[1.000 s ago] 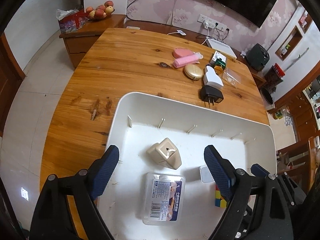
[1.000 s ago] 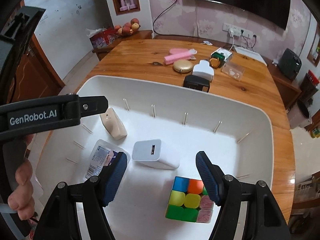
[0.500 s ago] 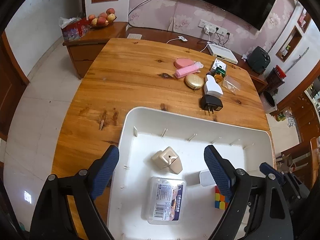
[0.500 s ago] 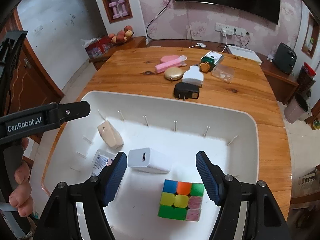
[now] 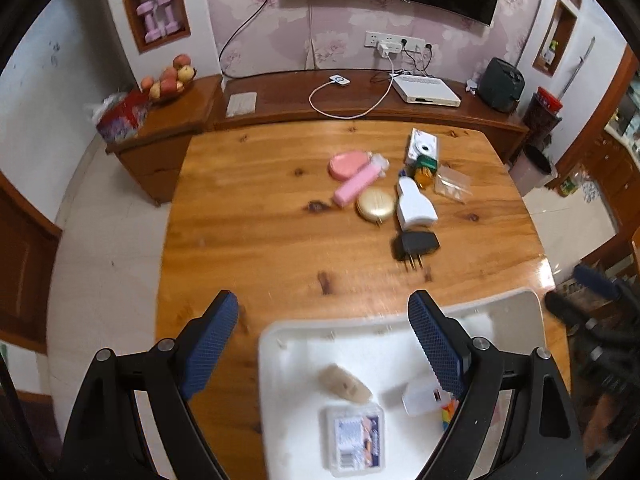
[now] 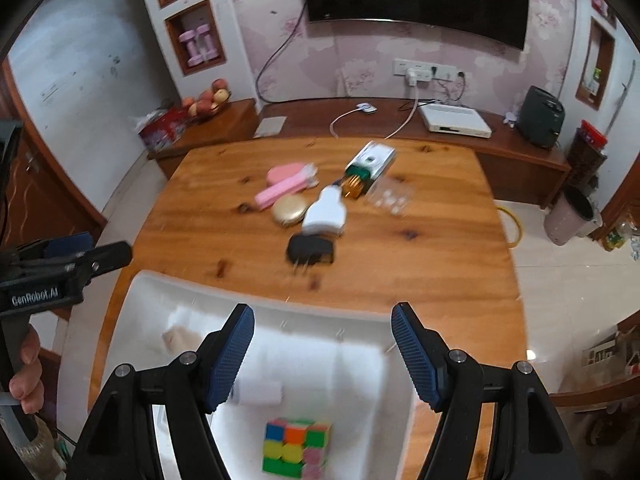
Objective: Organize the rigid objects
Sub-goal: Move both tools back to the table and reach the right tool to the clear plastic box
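A white tray [image 5: 280, 344] [image 6: 132, 320] at the table's near edge holds a beige block [image 5: 346, 384], a clear labelled box [image 5: 354, 440], a white charger [image 5: 420, 398] [image 6: 258, 392] and a colour cube [image 6: 296, 446]. Farther out on the wooden table lie a black plug adapter [image 5: 414, 246] [image 6: 310, 252], a white adapter [image 5: 414, 204] [image 6: 326, 210], a gold compact [image 5: 376, 204] [image 6: 290, 209], pink items [image 5: 354, 178] [image 6: 286, 184] and a green-white box [image 5: 422, 152] [image 6: 368, 166]. My left gripper [image 5: 324, 340] stands open and empty above the tray's far left corner. My right gripper [image 6: 323, 354] is open and empty above the tray.
A clear plastic bag [image 5: 452, 186] [image 6: 390, 198] lies right of the green-white box. A sideboard [image 5: 360, 100] with cables, a router and a fruit bowl [image 5: 170, 80] runs behind the table. A hand [image 6: 24, 372] holds the left gripper's handle at the right wrist view's left edge.
Both grippers have risen and pulled back from the tray, so its contents look smaller and lower and more of the table shows. Their jaw widths look unchanged and nothing was picked up.
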Motion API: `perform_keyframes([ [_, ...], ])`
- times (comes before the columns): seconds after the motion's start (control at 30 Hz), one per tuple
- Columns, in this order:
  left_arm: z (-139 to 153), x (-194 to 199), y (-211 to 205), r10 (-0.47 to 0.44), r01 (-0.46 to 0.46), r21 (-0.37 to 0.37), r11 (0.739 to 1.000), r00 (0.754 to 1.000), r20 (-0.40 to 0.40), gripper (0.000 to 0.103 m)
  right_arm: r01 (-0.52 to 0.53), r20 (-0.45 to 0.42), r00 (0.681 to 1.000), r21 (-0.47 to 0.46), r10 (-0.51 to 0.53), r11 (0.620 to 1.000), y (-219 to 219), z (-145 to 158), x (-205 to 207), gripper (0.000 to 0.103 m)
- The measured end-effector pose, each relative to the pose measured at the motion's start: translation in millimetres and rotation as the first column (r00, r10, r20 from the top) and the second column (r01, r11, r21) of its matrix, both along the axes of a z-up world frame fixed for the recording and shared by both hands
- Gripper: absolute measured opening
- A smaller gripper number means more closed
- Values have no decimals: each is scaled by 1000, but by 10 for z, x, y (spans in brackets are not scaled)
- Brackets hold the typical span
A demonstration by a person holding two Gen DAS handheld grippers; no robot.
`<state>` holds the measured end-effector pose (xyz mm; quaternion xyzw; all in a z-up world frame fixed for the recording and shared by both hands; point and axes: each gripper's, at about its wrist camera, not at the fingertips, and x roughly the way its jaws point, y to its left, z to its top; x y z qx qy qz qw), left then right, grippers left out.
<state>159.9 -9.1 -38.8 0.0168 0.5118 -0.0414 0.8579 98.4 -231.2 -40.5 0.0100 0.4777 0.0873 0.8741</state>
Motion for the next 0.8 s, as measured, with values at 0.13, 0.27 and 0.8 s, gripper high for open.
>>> perform_keyframes([
  [0.13,162,301,-29,-16,16,37,999,1000,13,89,52,-6,999,7,-52,999,-188,226,369,72],
  [0.27,304,560,-37,-25,24,30,999,999,24,89,97,-21,995,33,-96,995,-335,431,752,72],
  [0.8,-408,1629,-470,-167,174,204,963,985,-52,89,245,-181,951,-53,-250,968,-482,-176,2154,72],
])
